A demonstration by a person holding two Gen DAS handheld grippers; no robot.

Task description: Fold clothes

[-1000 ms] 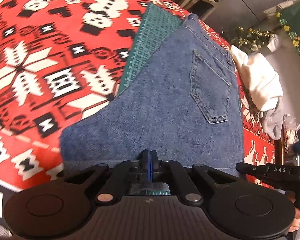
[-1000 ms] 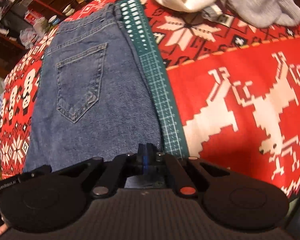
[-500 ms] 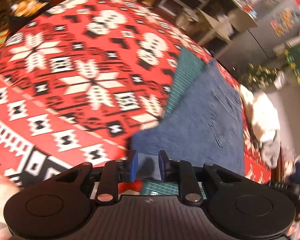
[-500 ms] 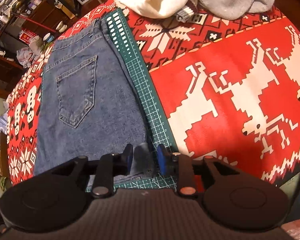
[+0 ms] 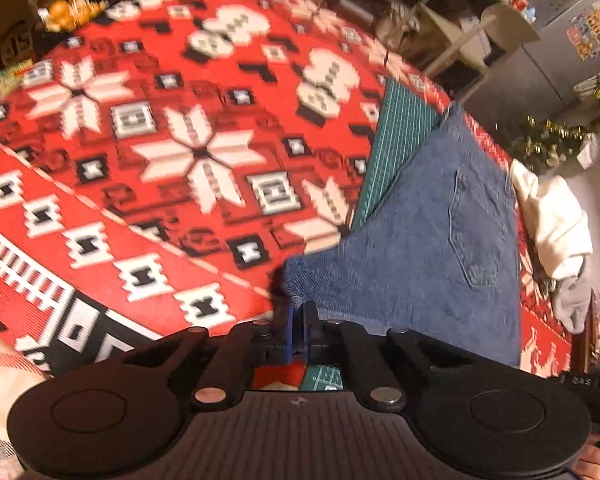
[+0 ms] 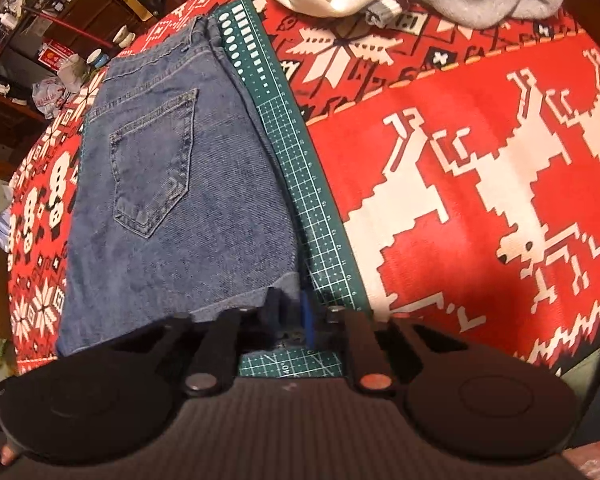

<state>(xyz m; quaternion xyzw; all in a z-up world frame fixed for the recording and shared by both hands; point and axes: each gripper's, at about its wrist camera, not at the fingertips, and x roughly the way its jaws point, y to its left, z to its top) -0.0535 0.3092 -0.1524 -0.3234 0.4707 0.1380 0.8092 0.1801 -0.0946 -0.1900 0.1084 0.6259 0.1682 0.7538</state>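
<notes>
Jeans (image 5: pixel 428 248) on bench (image 5: pixel 148 184) being re-gripped at near hem: left gripper (image 5: pixel 297 322) clamped on near-left corner, already being lifted; right gripper (image 6: pixel 288 320) jaws closing on near-right corner. Fold being started.

Warm, yellowish indoor light falls on both views, bright enough on the red patterned cloth (image 5: pixel 148 184) yet dim in the cluttered room beyond it. The left wrist view is smeared by motion blur, worst on the cloth's white motifs. The right wrist view is sharper; the jeans (image 6: pixel 172 200) show clear stitching. Fisheye bending curves the cloth's edges, and dark shadow lies just beside the jeans' near hem.
</notes>
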